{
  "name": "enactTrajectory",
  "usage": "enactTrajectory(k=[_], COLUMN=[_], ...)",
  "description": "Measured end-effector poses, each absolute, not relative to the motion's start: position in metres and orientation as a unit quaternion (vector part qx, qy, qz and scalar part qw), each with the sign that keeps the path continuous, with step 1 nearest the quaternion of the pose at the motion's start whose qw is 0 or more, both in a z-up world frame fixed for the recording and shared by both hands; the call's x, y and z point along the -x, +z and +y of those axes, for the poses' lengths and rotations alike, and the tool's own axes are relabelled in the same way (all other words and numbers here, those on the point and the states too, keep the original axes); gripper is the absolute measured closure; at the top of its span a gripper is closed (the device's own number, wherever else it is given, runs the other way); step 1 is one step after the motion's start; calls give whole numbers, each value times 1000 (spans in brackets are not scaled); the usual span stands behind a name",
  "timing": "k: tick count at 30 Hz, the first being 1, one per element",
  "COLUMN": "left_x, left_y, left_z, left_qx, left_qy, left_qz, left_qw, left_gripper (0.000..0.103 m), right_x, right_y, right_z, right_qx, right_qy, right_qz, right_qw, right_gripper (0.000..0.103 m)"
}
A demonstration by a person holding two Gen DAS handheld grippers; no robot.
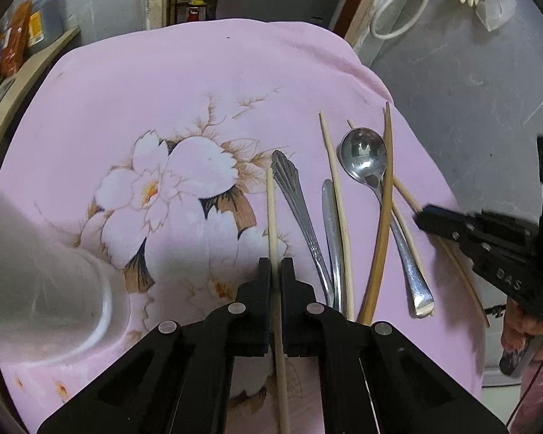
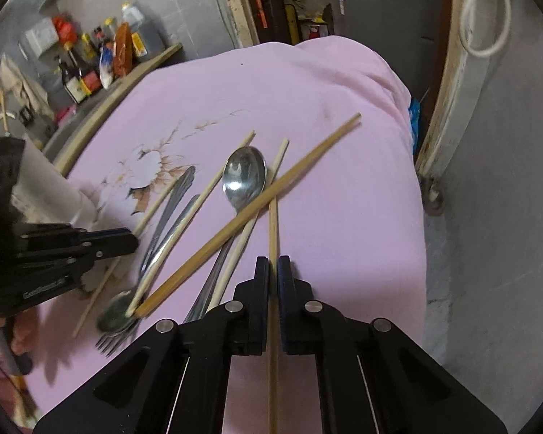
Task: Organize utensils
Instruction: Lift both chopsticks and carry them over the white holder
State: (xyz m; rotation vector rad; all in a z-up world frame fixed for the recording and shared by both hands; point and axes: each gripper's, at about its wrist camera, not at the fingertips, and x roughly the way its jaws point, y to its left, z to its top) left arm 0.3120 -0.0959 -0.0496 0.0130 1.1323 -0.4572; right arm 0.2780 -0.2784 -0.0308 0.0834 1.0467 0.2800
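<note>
Where legible — "DAS" on right claw (image 1: pixel 421 215), chopstick (image 1: pixel 456 264) pinched.

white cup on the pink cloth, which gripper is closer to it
Left. The left gripper, shut on a pale chopstick, sits just beside the white cup; the right gripper is across the utensil pile.

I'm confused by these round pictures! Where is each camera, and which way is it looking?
Left wrist: rides the left gripper, shut on a pale chopstick, looking forward over the pink cloth; right gripper enters at right.
Right wrist: rides the right gripper, shut on a tan chopstick; left gripper at left.
Shared: big spoon, cloth.
</note>
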Motion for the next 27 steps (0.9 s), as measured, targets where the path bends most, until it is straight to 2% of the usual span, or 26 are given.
enactTrajectory(k=[10,14,21,27], left_x=[-265,-239,-197,-187], left_y=[-43,-31,9,47], left_z=[-68,-55,-44,-31], left_qx=[60,78,85,95], left_qy=[-220,-227,-220,-193], left_qz=[515,467,317,218], left_qw=[826,851,919,952], left_gripper=[101,101,101,101], right_x=[-217,-192,-156,-149], right_y=[-24,-18,11,43], right_z=[-276,-270,-246,-213], right_qx=[-75,-81,-64,-42], right_qy=[156,164,167,177], right_qz=[469,406,230,117], right_qw=[866,895,957,976], right_gripper=[100,100,100,100])
